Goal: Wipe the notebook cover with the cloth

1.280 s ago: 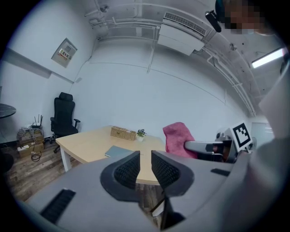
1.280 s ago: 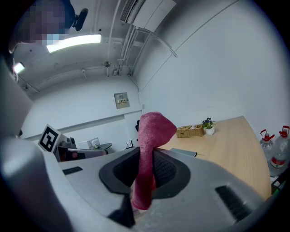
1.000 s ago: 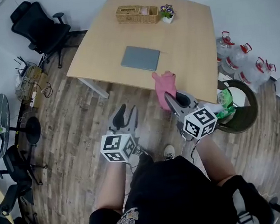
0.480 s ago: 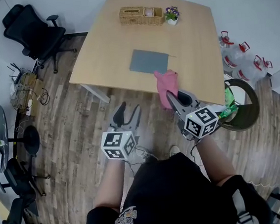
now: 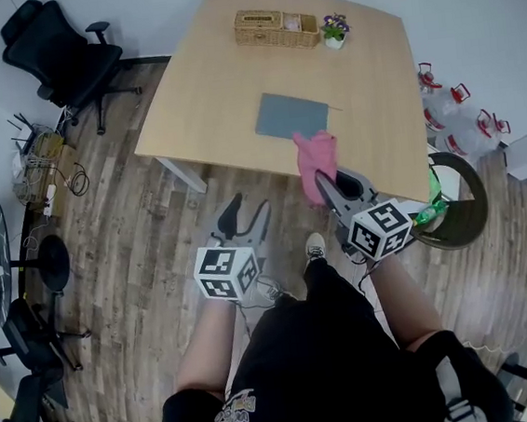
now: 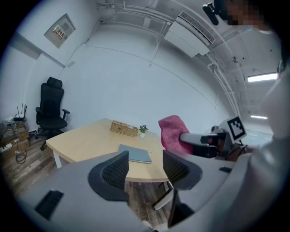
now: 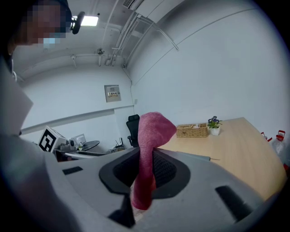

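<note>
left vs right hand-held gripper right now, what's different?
Jaws: the left hand-held gripper stands apart and empty, having just been opening; the right hand-held gripper is clamped on the pink cloth.
Place: the left hand-held gripper is over the wood floor; the right hand-held gripper sits at the table edge.
Shared: both point toward the grey notebook.

Notebook (image 5: 289,115) corner behind cloth (image 5: 316,158)

My head camera looks steeply down from high up. My gripper cameras sit low, looking along their jaws. All see the table (image 5: 222,79) and notebook (image 5: 291,115).
</note>
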A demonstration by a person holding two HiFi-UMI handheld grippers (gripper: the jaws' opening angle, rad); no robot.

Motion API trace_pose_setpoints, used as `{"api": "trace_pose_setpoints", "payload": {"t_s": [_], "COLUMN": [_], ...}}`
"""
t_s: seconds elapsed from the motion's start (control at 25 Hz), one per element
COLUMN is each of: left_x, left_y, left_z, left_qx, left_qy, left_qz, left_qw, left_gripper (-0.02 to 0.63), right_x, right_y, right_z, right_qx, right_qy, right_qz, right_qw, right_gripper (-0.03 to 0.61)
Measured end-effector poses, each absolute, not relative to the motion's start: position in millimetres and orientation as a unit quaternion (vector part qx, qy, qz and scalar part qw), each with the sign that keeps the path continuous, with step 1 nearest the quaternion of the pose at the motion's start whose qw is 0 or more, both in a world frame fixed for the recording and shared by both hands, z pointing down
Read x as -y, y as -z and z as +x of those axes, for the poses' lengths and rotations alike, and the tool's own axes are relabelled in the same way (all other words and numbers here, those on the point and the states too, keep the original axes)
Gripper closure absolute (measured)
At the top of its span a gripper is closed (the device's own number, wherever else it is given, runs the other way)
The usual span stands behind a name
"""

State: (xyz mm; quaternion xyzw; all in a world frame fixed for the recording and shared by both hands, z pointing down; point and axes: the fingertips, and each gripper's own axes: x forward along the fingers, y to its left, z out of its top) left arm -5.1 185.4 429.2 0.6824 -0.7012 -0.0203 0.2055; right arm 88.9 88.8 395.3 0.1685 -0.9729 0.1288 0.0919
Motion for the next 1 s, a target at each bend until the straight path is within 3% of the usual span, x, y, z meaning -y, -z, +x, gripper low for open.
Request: {"api": "trace_pose_setpoints", "payload": {"t_s": [0.44,1.0], "left_x": [-169,-51], "left_y": [-438,-472], "left_z": [-37,-61], "left_qx": [0.724,0.736], "left_qy": [0.02,-0.014], "left_qz": [0.654,0.626], "left_qw": [0.219,0.259], "left_gripper": [0.397,0.397], "right_x": [-52,72], "right_y": [-404,-428], "right_z": [45,21], "right_qx": [0.977,0.974], "right_qy": [-0.136,-0.165], "right_qz": [0.134,0.114], "right_qw": [0.098,0.106], "right_gripper": [0.509,0.509]}}
